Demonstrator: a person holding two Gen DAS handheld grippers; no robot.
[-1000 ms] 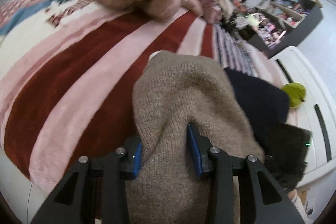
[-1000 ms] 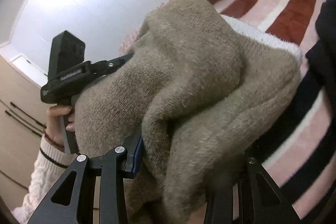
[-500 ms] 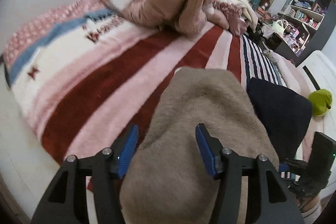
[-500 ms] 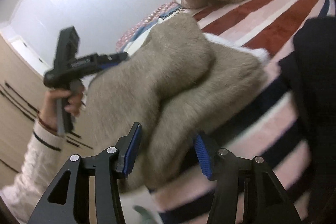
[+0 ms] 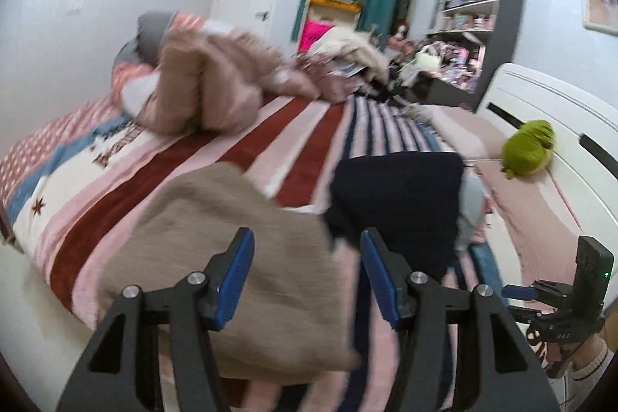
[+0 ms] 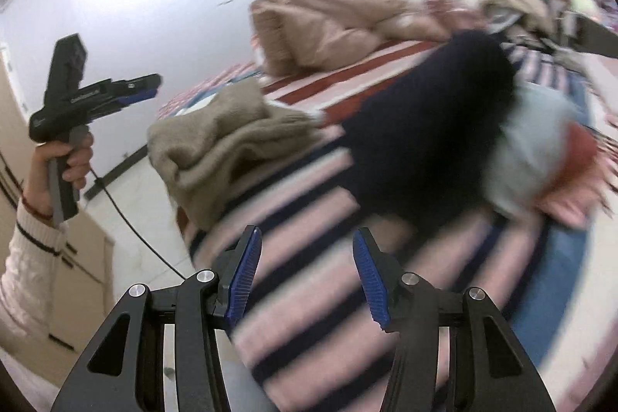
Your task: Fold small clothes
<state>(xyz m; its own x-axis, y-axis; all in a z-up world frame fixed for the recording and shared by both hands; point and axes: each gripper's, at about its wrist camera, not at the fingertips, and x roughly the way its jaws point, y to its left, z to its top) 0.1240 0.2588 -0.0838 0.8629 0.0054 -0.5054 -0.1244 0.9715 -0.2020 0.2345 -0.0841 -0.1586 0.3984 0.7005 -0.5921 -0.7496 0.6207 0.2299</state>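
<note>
A folded tan knit garment [image 5: 231, 257] lies on the striped bed cover [image 5: 162, 172] near the bed's front edge; it also shows in the right wrist view [image 6: 224, 145]. My left gripper [image 5: 305, 269] is open and empty above its near edge. My right gripper [image 6: 305, 273] is open and empty over the striped cover [image 6: 309, 296], back from the garment. The left gripper [image 6: 143, 87] shows in the right wrist view, held up off the bed. A dark navy garment [image 5: 398, 195] lies beside the tan one, also in the right wrist view [image 6: 425, 134].
A pink-tan crumpled blanket [image 5: 208, 91] lies at the head of the bed. A green plush toy [image 5: 529, 149] rests by the white bed frame [image 5: 560, 126]. Light grey and pink clothes [image 6: 540, 157] lie by the navy garment. Cluttered shelves [image 5: 475, 29] stand behind.
Both grippers opened and let go of the tan garment, then pulled back and up from it. The garment now lies folded on the bed.
</note>
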